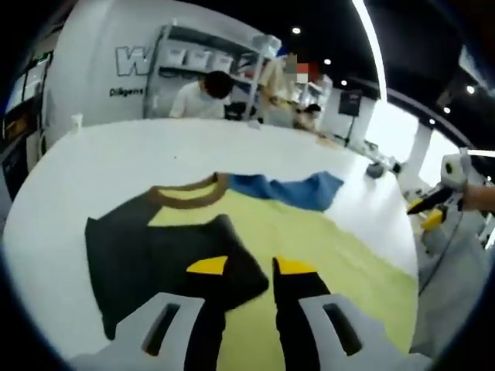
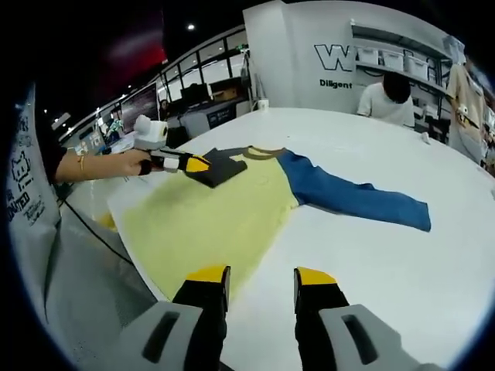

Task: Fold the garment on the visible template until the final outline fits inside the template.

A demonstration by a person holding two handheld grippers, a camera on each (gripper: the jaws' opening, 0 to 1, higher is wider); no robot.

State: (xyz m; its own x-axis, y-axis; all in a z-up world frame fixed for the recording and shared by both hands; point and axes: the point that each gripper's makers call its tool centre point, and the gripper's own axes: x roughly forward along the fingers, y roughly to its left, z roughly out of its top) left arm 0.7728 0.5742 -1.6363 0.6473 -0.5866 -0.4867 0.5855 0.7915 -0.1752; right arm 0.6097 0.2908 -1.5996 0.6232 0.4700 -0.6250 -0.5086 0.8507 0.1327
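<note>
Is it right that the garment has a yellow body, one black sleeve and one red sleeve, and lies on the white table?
Not quite: the second sleeve is blue, not red, as the right gripper view shows. The rest holds: the garment has a yellow body and one black sleeve, and lies on the white table.

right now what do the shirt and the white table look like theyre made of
The garment, with a yellow body, blue sleeve and dark sleeve, looks like soft matte knit fabric: it drapes, wrinkles and folds flat, with a ribbed-looking brown collar. The exact fibre can't be told. The table looks hard, smooth and matte white, perhaps laminate or painted board; no grain shows.
</note>
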